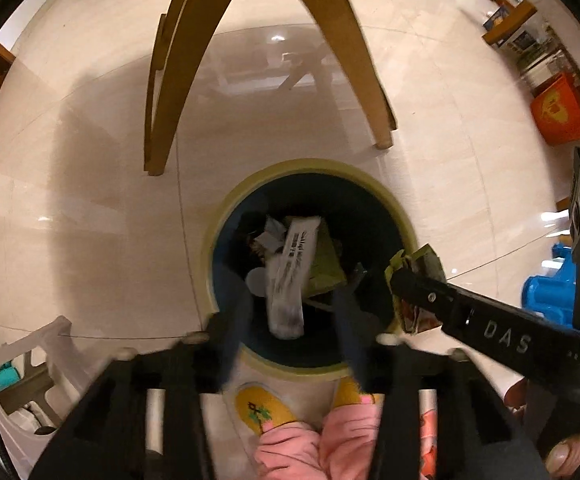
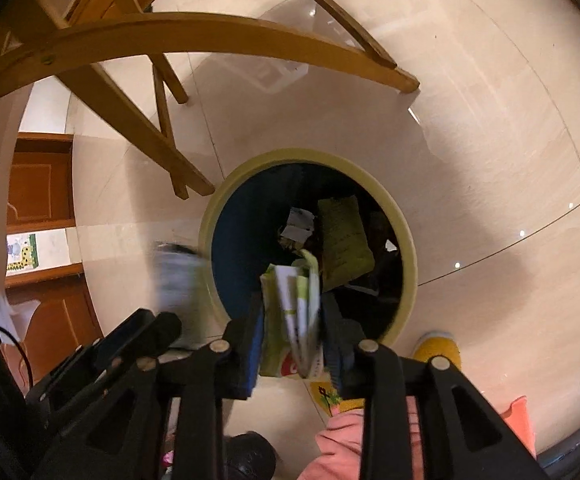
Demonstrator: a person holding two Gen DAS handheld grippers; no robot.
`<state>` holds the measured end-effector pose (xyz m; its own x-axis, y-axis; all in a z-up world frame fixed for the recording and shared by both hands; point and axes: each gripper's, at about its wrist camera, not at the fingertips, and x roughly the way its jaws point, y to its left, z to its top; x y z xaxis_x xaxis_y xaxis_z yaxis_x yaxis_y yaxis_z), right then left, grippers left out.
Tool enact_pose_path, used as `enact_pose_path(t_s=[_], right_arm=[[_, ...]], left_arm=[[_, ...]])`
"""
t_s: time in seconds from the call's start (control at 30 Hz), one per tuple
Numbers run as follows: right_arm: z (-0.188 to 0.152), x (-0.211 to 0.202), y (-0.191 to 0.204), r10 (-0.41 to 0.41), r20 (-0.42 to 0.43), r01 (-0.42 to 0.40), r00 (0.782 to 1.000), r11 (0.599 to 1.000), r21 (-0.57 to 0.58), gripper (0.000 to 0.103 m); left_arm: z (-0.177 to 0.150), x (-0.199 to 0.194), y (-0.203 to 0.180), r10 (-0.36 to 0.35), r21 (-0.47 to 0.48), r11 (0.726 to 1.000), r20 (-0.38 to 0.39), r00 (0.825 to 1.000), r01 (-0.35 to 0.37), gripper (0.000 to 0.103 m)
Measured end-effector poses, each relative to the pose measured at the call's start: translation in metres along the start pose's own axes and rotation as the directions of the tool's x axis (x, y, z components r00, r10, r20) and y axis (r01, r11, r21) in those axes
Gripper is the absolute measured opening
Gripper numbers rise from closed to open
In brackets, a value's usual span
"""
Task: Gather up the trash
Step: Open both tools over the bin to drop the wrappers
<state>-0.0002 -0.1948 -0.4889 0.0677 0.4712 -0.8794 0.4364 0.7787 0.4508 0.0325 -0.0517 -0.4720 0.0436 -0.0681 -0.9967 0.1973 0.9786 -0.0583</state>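
A round trash bin with a pale yellow rim (image 1: 403, 216) (image 2: 405, 232) stands on the floor and holds several wrappers. My left gripper (image 1: 290, 304) is open above the bin, and a long white wrapper (image 1: 290, 276) lies blurred between its spread fingers, not pinched. My right gripper (image 2: 293, 320) is shut on a green and white wrapper (image 2: 293, 304) over the bin's near edge. In the left wrist view the right gripper (image 1: 399, 280) comes in from the right with that wrapper (image 1: 417, 258) at the bin's rim.
Curved wooden chair legs (image 1: 170, 80) (image 2: 130, 120) stand just behind the bin. The person's yellow slippers (image 1: 258, 404) and pink trousers are below the grippers. An orange box (image 1: 561, 112), a blue plastic object (image 1: 549, 296) and a white stool (image 1: 38, 364) stand around.
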Motion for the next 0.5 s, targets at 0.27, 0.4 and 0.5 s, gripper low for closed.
enact_pose_path(t_s=[0.27, 0.4, 0.5], right_arm=[[0.009, 0.010, 0.003, -0.010, -0.002, 0.010, 1.000, 1.000, 0.002, 0.043], [0.008, 0.006, 0.008, -0.026, 0.017, 0.027, 1.000, 0.999, -0.024, 0.045], [0.005, 0.001, 0.010, -0.046, 0.025, 0.047, 0.999, 0.998, -0.036, 0.045]], left_arm=[[0.009, 0.002, 0.016, 0.009, -0.057, 0.998, -0.021, 1.000, -0.010, 0.066], [0.006, -0.003, 0.021, 0.021, -0.051, 0.998, -0.005, 1.000, -0.022, 0.066], [0.003, -0.012, 0.024, 0.036, -0.047, 0.998, 0.017, 0.999, -0.036, 0.066]])
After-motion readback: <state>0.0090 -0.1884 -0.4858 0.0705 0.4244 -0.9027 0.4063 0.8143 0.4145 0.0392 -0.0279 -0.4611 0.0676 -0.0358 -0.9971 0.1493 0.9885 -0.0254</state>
